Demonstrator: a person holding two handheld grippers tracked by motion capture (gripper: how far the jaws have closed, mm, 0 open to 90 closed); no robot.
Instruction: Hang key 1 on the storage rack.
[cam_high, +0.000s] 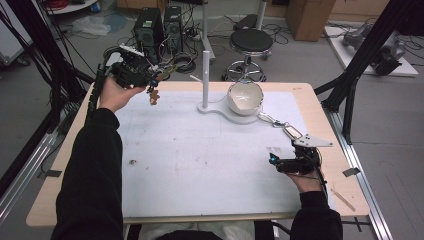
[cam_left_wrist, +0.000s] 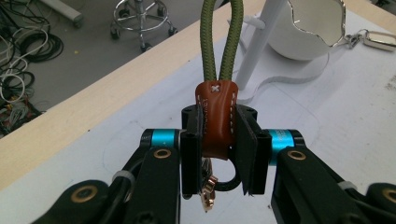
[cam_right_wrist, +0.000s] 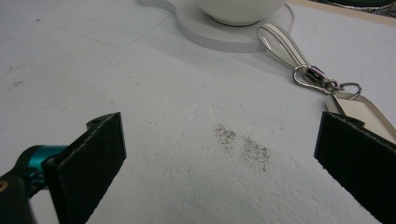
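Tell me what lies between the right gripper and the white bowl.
Between the right gripper and the white bowl lies a white-strapped keychain with a metal clasp, seen in the high view.

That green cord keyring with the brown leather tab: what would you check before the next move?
1. Left gripper shut on the brown leather tab of the green cord keyring: ok.
2. Cord loop free of snags: cannot tell, its top leaves the left gripper view.
3. White post with side peg upright: ok.
4. White bowl clear of the loop: ok.
5. Right gripper open, holding nothing: ok.
6. White-strap keyring lying aside: ok.
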